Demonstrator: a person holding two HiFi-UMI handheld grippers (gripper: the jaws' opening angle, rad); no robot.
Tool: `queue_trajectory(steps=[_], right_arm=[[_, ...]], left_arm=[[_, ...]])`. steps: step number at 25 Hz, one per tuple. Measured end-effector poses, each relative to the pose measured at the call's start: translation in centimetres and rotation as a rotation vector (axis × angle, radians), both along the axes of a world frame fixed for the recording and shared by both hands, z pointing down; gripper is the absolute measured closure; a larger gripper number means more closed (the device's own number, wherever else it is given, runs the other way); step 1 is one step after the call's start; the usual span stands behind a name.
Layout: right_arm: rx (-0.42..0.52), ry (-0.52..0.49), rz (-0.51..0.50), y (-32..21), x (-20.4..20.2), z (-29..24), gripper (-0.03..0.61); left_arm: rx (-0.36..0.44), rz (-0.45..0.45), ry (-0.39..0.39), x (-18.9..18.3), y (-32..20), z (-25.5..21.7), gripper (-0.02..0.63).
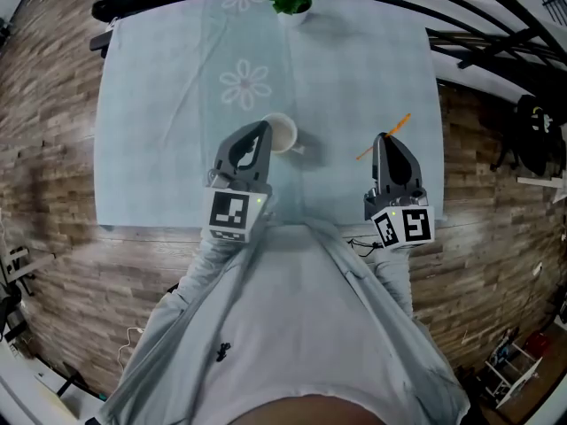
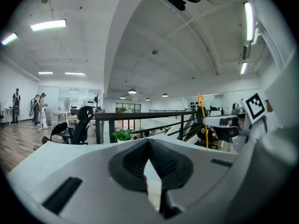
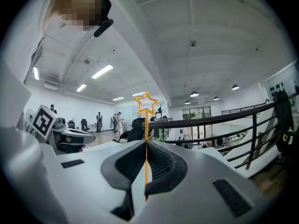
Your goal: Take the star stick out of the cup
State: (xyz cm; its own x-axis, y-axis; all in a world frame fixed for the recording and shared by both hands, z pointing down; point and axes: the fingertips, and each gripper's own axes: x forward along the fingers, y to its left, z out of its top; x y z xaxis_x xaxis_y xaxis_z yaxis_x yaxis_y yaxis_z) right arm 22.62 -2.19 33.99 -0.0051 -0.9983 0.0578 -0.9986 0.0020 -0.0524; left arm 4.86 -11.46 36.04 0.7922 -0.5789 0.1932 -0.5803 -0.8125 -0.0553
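The right tongs (image 1: 384, 138) pinch the orange star stick (image 1: 400, 123) over the right side of the worktop (image 1: 159, 104). It is out of the white cup (image 1: 282, 135), which sits in the middle. The left tongs (image 1: 262, 127) are pressed together near the cup, holding nothing

R claw (image 3: 145, 146) tight on orange star stick (image 3: 146, 125) (star end up), black railing (image 3: 204, 118) behind at rt.

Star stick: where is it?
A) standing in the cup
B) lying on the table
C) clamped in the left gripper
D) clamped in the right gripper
D: the right gripper has its jaws shut on the star stick, well away from the cup.
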Motion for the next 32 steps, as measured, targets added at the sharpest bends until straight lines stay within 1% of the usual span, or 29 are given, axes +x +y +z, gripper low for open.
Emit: queue_trajectory(steps=[7, 13, 19, 32], right_arm=[[0.002, 0.003, 0.037, 0.4, 0.0, 0.4, 0.558], [0.003, 0.035, 0.007, -0.5, -1.6, 0.4, 0.559], [0.015, 0.018, -0.010, -0.7, -2.3, 0.2, 0.558], [0.011, 0.003, -0.003, -0.8, -2.2, 0.2, 0.558]], left_arm=[[-0.007, -0.013, 0.011, -0.5, -0.8, 0.1, 0.595], [-0.009, -0.026, 0.020, -0.8, -1.2, 0.1, 0.595], [-0.011, -0.034, 0.023, -1.1, -1.2, 0.2, 0.595], [-0.009, -0.035, 0.025, -1.3, -1.1, 0.0, 0.595]])
